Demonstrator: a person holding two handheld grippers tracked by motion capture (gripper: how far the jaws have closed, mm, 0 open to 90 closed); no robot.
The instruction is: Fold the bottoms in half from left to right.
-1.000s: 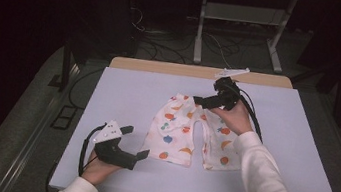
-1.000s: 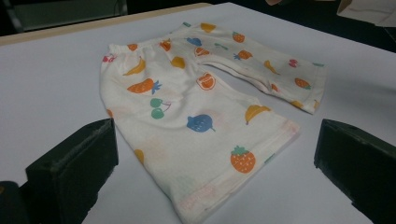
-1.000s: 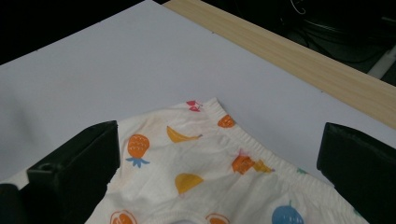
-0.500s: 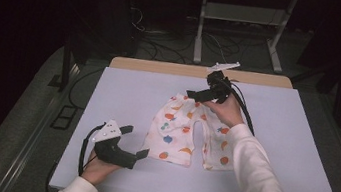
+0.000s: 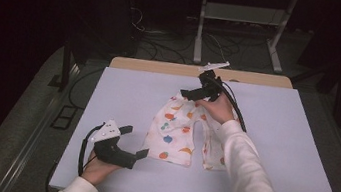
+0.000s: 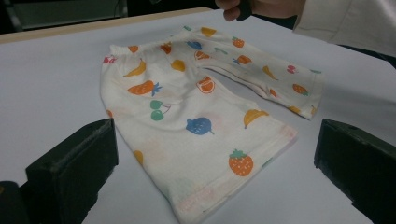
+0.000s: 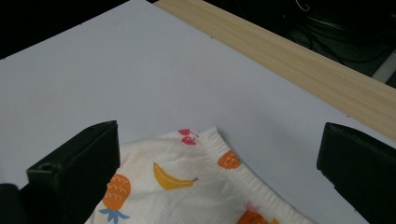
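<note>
Both jaws spread: the right gripper [image 5: 190,94] is hovering over the waistband [image 7: 233,173] of the fruit-print shorts [image 5: 181,133], while the left gripper [image 5: 134,142] is waiting near a leg hem [image 6: 233,186]. Closing too shallow is risking a pinch of one fabric layer only, letting the shorts bunch or slip.

1. A lab or test room, dark around one lit work spot.
2. A white foam-like board [image 5: 273,141] covers a pale wooden table [image 5: 162,67].
3. Loose black cables [image 5: 176,39] trail across the grey floor beside a white metal stand [image 5: 242,20].

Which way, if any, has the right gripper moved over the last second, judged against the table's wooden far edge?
Yes. The right gripper has moved toward the wooden far edge, from over the white fruit-print shorts to their waistband.
</note>
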